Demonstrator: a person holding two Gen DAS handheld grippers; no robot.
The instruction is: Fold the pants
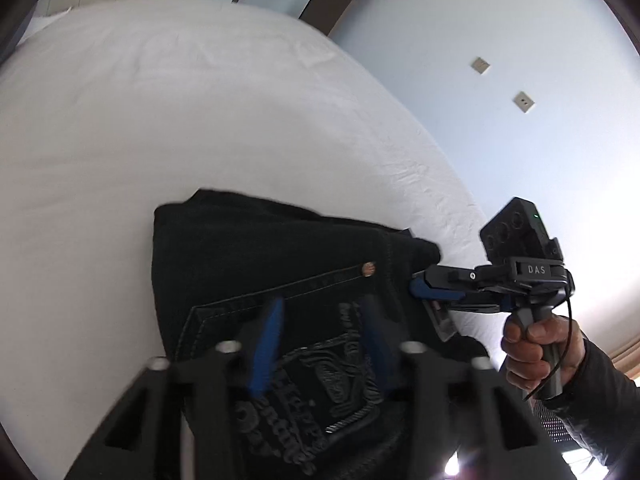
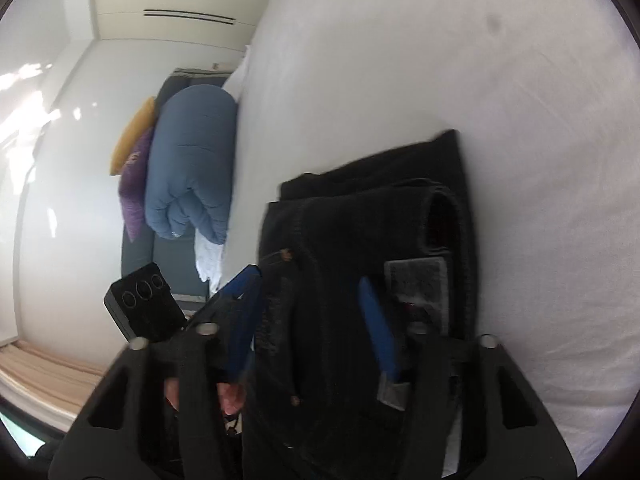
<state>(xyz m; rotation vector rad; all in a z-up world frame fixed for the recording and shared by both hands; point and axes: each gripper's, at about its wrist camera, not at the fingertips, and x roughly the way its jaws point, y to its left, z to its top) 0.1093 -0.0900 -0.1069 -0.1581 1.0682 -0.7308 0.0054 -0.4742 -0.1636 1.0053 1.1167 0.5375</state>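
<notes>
The left hand-held gripper [image 1: 320,344] hangs with its blue fingers spread above the back pocket of the black pants [image 1: 256,264]. The right hand-held gripper [image 1: 424,292] is at their waistband edge, also spread. The folded pants lie near the edge of the white bed [image 1: 160,120], with broad bare sheet beyond, then a blue duvet [image 2: 192,160].

The folded pants [image 1: 260,264] lie on the bed [image 1: 160,120], directly ahead of and beneath the left tool [image 1: 320,340], whose fingers straddle the back pocket [image 1: 312,360]. To its right, the right tool [image 1: 424,292] meets the pants' waistband edge. Left of the right tool [image 2: 312,320], beyond the bed's edge, sits a rolled duvet [image 2: 192,160] with cushions [image 2: 134,160] further left.
</notes>
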